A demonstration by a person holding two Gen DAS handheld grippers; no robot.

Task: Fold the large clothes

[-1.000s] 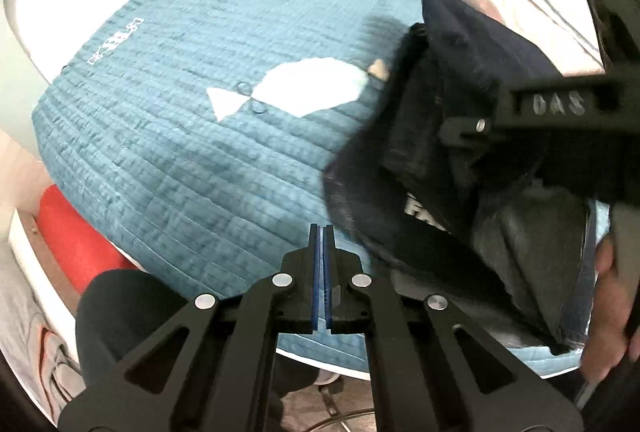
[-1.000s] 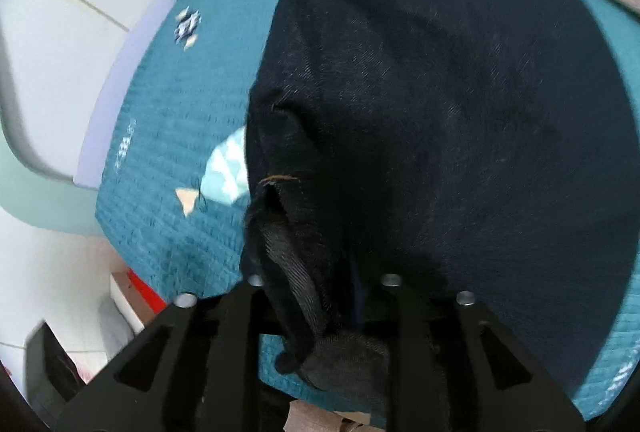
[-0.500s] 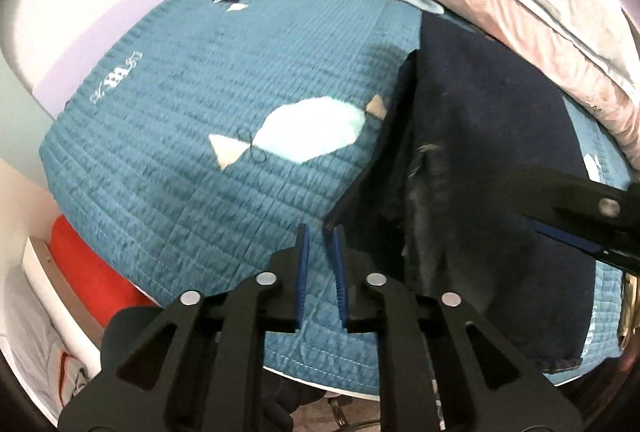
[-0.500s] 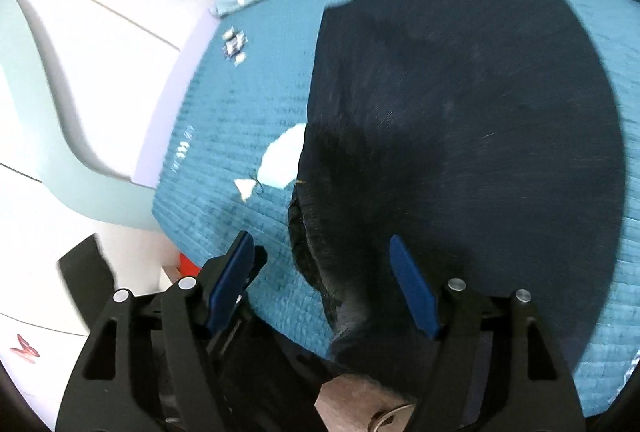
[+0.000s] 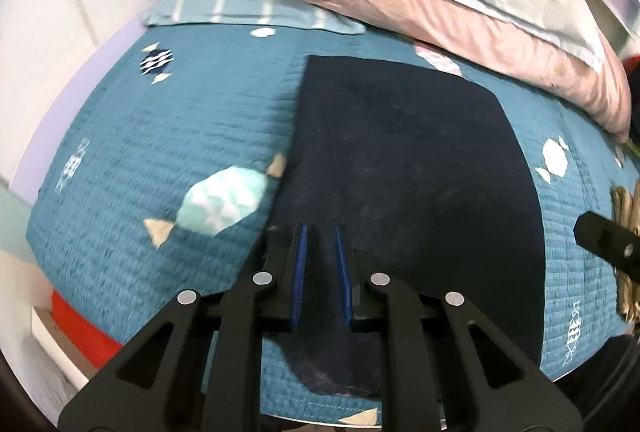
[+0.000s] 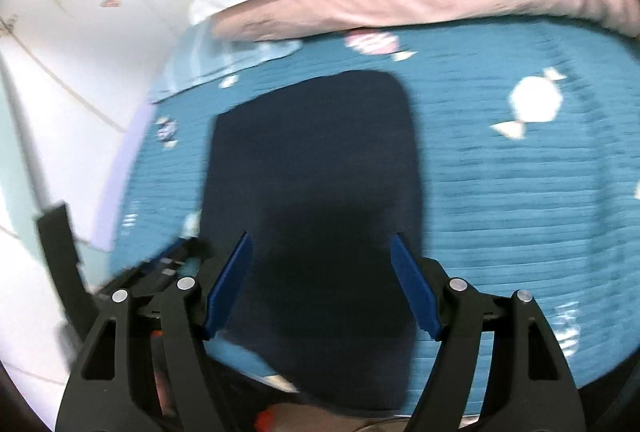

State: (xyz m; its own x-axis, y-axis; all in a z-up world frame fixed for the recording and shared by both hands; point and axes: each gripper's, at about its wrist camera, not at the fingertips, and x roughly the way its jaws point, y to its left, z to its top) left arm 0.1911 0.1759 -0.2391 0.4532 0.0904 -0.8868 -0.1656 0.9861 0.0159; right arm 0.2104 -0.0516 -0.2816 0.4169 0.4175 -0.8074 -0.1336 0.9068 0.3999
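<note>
Above the folded dark garment (image 5: 400, 160), both tongs tilt downward empty, left tongs (image 5: 320, 244) slightly parted, right tongs (image 6: 322, 248) spread wide

The right gripper (image 6: 322, 284) hangs above the folded dark garment (image 6: 316, 200), jaws wide apart and empty, over the teal quilt (image 6: 520, 200); pink pillow (image 6: 400, 4) behind.

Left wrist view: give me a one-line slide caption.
Left gripper with jaws slightly apart and empty above a folded dark garment lying flat on the teal quilt, pillows behind.
</note>
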